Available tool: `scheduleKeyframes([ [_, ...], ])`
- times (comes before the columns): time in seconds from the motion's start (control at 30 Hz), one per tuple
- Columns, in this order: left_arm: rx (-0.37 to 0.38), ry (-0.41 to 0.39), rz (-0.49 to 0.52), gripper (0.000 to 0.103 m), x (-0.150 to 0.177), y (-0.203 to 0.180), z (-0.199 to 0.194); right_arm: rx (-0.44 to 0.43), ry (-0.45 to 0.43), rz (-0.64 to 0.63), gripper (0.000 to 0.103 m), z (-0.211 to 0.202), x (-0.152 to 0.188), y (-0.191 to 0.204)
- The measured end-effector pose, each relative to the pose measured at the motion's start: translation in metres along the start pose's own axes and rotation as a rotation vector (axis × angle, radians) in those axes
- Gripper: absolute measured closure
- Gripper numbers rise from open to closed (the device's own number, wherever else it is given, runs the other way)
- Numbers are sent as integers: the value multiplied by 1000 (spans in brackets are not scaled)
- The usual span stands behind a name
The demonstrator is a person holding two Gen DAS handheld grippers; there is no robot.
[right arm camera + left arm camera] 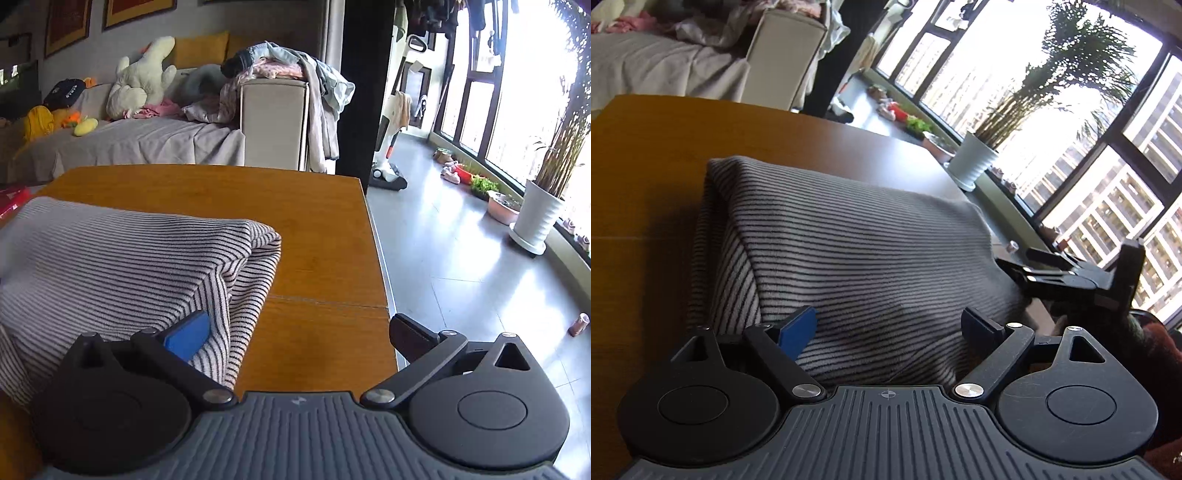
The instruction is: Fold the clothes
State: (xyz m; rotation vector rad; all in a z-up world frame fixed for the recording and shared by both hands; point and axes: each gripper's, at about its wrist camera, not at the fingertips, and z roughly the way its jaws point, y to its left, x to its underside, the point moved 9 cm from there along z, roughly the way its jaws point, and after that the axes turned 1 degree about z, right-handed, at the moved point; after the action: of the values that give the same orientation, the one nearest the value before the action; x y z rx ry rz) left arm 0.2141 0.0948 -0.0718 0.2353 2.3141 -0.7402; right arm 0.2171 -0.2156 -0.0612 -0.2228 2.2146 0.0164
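Note:
A grey garment with thin black stripes (849, 251) lies folded in a thick bundle on the wooden table (646, 177). My left gripper (890, 328) is open, its fingers straddling the near edge of the bundle. In the right wrist view the same garment (110, 258) fills the left half. My right gripper (295, 332) is open at the garment's right side; its blue left fingertip (188, 336) touches the cloth edge and the right finger is over bare table. The right gripper also shows at the right in the left wrist view (1015, 271).
The table's right edge (380, 266) drops to a grey floor. A white plant pot (535, 218) stands by the windows. A sofa (129, 144) with toys and piled clothes lies beyond the table's far edge.

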Motion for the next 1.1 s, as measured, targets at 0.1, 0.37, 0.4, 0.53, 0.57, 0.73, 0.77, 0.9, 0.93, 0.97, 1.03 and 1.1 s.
scheduleKeyframes([
  [0.1,-41,-34,4,14,-22,22,9,-56,-11,-43,0,-15,-8,20],
  [0.37,-70,-90,-68,7,-51,24,-5,-81,-115,9,0,-20,-54,31],
  [0.4,-41,-88,-55,7,-46,14,-10,-47,-116,11,0,-11,-56,28],
  [0.53,66,7,-96,7,-13,-12,-4,39,5,-40,0,39,-41,25],
  [0.57,76,39,-121,7,-6,-11,4,42,40,-48,0,48,-34,29],
  [0.73,54,54,-125,7,-9,5,25,15,63,-3,0,36,-18,34],
  [0.77,39,48,-124,7,-14,10,27,-9,71,6,0,30,-11,37],
  [0.9,-24,4,-49,7,-36,28,39,-136,82,56,0,-3,20,63],
  [0.93,-22,-2,-44,7,-40,30,42,-161,79,57,0,-12,27,73],
  [0.97,-22,-2,-40,7,-42,29,44,-179,76,55,0,-19,32,82],
  [1.03,-21,-2,-31,3,-45,26,49,-196,73,51,0,-27,36,96],
  [1.1,-22,-3,-17,1,-47,23,53,-194,71,58,0,-28,36,100],
])
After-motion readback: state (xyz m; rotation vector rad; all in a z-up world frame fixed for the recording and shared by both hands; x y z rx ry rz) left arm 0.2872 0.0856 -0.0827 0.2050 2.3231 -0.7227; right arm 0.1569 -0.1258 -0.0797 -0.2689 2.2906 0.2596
